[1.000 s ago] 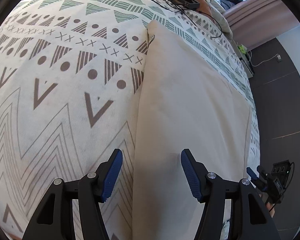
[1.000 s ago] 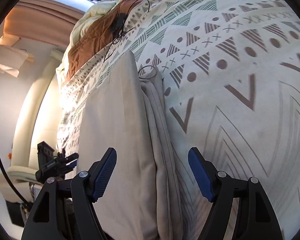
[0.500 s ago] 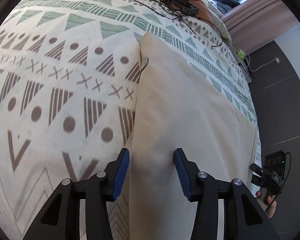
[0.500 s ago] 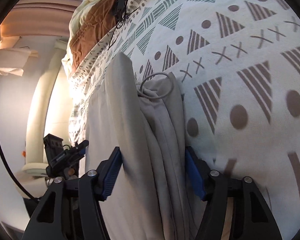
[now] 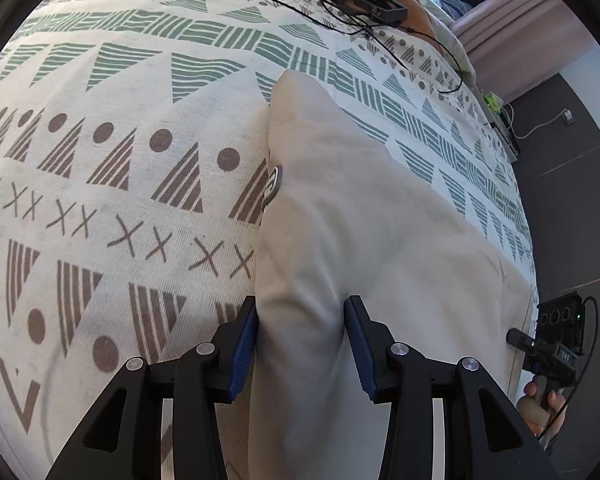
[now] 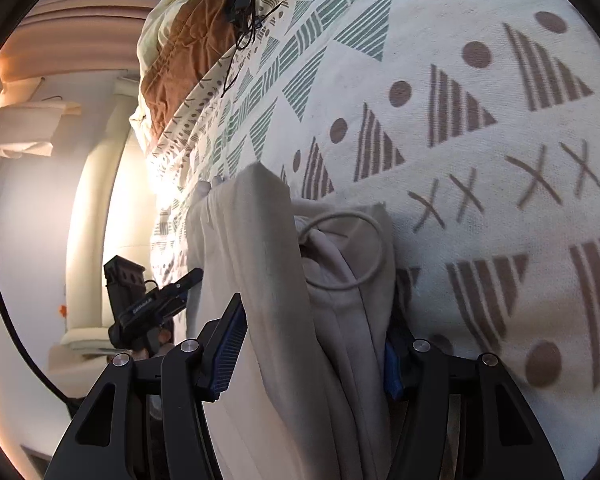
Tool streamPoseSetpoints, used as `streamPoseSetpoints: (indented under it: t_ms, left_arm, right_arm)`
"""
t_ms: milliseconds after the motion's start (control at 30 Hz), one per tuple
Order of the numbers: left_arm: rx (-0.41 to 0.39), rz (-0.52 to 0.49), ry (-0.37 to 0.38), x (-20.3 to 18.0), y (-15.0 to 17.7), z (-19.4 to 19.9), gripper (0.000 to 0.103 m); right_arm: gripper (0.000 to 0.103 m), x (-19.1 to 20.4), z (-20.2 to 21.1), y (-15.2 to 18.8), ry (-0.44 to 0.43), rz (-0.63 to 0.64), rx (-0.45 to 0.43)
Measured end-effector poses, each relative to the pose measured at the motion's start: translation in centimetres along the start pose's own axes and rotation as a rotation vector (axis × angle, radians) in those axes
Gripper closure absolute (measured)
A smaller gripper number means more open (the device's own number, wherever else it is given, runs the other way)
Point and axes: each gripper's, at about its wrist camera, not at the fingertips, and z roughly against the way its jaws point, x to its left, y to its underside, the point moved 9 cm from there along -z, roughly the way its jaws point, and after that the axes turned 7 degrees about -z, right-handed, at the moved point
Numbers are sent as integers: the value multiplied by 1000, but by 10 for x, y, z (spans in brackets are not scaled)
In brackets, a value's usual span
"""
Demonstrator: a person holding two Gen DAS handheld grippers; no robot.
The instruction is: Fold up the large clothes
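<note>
Left wrist: beige garment (image 5: pixel 339 240) fold pinched between left tongs (image 5: pixel 300 344) — bunched.

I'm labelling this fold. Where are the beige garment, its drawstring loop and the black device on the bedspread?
beige garment (image 5: pixel 379 240), left wrist view, flat upper panel.
drawstring loop (image 6: pixel 375 236), right wrist view, right curve of the cord.
black device (image 5: pixel 383 6), left wrist view, its top face.

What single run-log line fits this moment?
stage: grasp | left gripper: shut on beige garment | right gripper: shut on beige garment | surface: patterned bedspread
</note>
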Motion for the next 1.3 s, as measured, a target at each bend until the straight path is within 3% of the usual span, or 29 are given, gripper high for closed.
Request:
streamPoseSetpoints:
  t_ms: [100,167,233,333,400,567,1033,1300]
  left_arm:
    - [-7,4,-15,0,-9,-3,58]
    - [-22,-9,-39,-1,-15,-2,58]
    - [-30,-44,-82,-4,-17,-3,58]
    - [-40,-108,-120,-13,-17,-1,68]
    - [-50,-113,-120,-17,-18,4,77]
    - [-111,-145,-126,-34,-19,33,86]
    - [-295,-190,1,-93,0,168,89]
    - [-369,-213,-23,-114,27,223,89]
  right_arm:
    - [53,5,-6,0,18,12,11]
    - [69,3,-3,4,51,16,1]
    - [77,9,1,7,76,61,-27]
    - [83,23,10,11,91,107,-80]
    - [85,33,17,14,90,118,-108]
    - [86,70,46,36,76,167,-187]
    - [87,149,111,115,47,253,-346]
    - [87,177,134,157,10,288,-416]
